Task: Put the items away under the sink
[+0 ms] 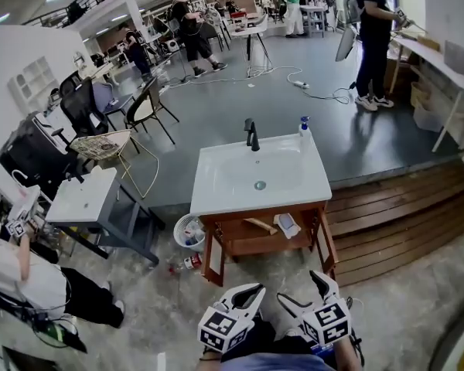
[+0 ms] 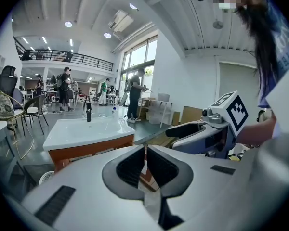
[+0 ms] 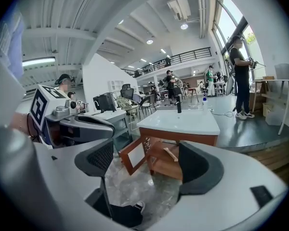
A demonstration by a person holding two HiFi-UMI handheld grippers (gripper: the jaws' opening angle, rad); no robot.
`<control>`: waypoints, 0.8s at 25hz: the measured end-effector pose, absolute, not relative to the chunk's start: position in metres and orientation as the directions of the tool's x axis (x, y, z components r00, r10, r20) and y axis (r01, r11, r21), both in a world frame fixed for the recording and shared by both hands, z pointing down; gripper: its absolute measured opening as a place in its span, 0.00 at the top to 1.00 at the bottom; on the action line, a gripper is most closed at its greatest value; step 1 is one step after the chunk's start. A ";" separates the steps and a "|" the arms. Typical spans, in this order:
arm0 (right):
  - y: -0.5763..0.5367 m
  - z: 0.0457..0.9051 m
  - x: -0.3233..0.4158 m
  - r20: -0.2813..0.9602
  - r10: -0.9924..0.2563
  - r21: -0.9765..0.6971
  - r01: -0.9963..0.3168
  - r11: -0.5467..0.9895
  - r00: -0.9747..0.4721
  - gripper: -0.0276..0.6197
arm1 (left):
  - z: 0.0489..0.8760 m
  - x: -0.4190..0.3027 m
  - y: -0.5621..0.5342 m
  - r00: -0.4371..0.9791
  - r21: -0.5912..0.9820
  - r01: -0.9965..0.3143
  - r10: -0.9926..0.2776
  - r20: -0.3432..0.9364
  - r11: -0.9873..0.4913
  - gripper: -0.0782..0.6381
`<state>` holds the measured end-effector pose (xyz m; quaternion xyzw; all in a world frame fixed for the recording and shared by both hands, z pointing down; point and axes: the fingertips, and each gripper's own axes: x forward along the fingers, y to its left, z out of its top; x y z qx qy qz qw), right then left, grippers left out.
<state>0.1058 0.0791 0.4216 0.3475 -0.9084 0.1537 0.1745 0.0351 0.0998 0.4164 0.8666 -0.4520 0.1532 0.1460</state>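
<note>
A pale wooden stick (image 1: 260, 225), perhaps a handle, lies lengthwise along the cabinet shelf (image 1: 243, 243). The left gripper (image 2: 145, 165) is clenched empty and the right gripper (image 3: 144, 170) is released.

On the open wooden shelf (image 1: 243, 245) under the white sink (image 1: 216, 195), a wooden stick-like item (image 1: 260, 225) and a white packet (image 1: 288, 224) lie flat, side by side.

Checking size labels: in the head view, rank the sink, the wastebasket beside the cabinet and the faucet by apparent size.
Largest: white sink
Next: white wastebasket
Smallest: black faucet
</note>
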 end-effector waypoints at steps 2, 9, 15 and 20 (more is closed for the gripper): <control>0.083 0.418 0.109 0.419 -0.585 -0.151 -0.689 0.709 -0.694 0.29 | 0.415 0.037 0.101 0.547 0.111 -0.826 -0.739 0.394 -0.552 0.88; 0.090 0.410 0.124 0.419 -0.623 -0.148 -0.727 0.671 -0.661 0.29 | 0.411 0.047 0.106 0.579 0.108 -0.800 -0.712 0.397 -0.591 0.88; 0.103 0.406 0.105 0.410 -0.612 -0.159 -0.714 0.682 -0.676 0.30 | 0.407 0.035 0.118 0.585 0.102 -0.793 -0.704 0.403 -0.601 0.88; 0.117 0.405 0.085 0.387 -0.666 -0.122 -0.751 0.649 -0.638 0.51 | 0.410 0.009 0.139 0.577 0.086 -0.796 -0.708 0.408 -0.600 0.88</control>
